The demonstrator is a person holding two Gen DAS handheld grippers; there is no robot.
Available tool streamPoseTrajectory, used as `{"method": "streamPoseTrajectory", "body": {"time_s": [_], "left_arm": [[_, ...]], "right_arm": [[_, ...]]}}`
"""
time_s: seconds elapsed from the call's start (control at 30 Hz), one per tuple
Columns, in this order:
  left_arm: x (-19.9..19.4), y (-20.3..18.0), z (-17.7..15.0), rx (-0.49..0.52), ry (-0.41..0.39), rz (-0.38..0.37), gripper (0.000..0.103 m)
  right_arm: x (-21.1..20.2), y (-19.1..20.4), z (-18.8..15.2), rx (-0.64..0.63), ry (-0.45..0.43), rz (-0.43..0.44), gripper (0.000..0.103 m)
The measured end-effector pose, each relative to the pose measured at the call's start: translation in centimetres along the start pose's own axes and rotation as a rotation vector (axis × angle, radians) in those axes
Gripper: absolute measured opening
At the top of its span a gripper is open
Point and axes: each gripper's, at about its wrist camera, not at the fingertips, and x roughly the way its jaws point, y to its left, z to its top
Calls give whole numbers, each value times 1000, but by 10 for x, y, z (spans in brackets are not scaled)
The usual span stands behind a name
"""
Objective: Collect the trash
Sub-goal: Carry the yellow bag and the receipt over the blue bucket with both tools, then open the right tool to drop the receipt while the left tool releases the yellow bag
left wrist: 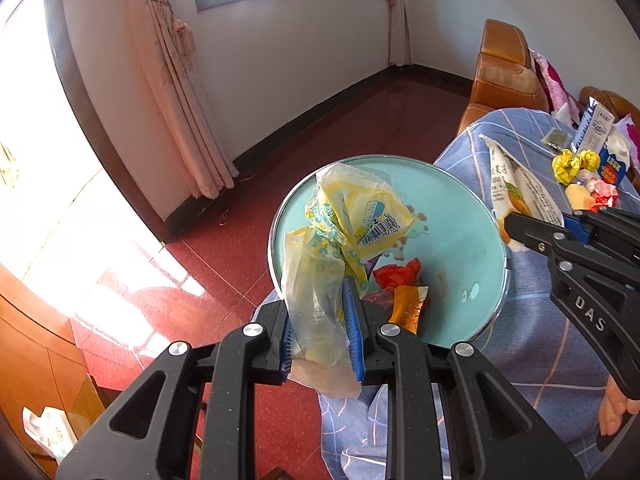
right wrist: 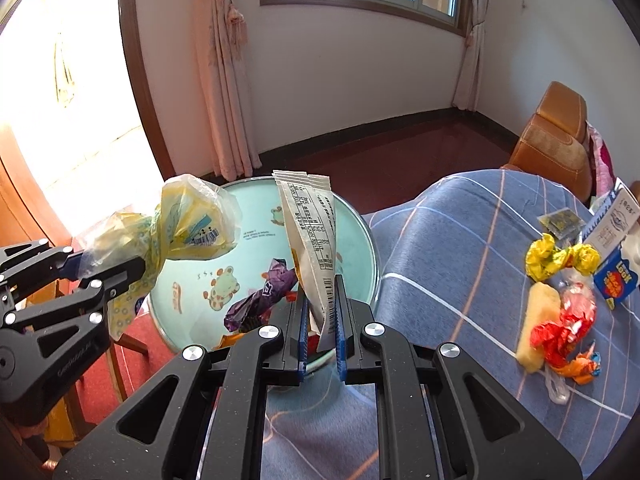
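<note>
My left gripper [left wrist: 320, 320] is shut on a crumpled yellow and clear plastic bag [left wrist: 344, 216] and holds it over the teal basin [left wrist: 452, 216]. The bag also shows in the right wrist view [right wrist: 192, 220]. My right gripper [right wrist: 322, 320] is shut on a white printed wrapper [right wrist: 312, 240] that stands upright above the basin's near rim [right wrist: 374, 264]. The wrapper also shows in the left wrist view [left wrist: 516, 188]. Red, orange and purple wrappers [left wrist: 400, 280] lie inside the basin.
The basin sits at the edge of a table under a blue checked cloth [right wrist: 460, 248]. More trash lies on the cloth: yellow foil balls [right wrist: 560, 258], a red wrapper [right wrist: 560, 332], a yellow piece [right wrist: 536, 320], a blue box [right wrist: 616, 280]. An orange sofa [right wrist: 556, 136] stands behind.
</note>
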Motion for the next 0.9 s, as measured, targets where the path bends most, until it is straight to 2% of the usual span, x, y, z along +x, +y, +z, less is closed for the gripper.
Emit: {"method": "streamPoseTrajectory", "body": {"time_s": [0.7,0.9], "left_arm": [[33,-6,3,16,62,-4,22],[33,-6,4,19,58,-14,22]], "right_arm": [[55,8,9,-12,97,14,13],[58,8,10,-21,97,23,19]]}}
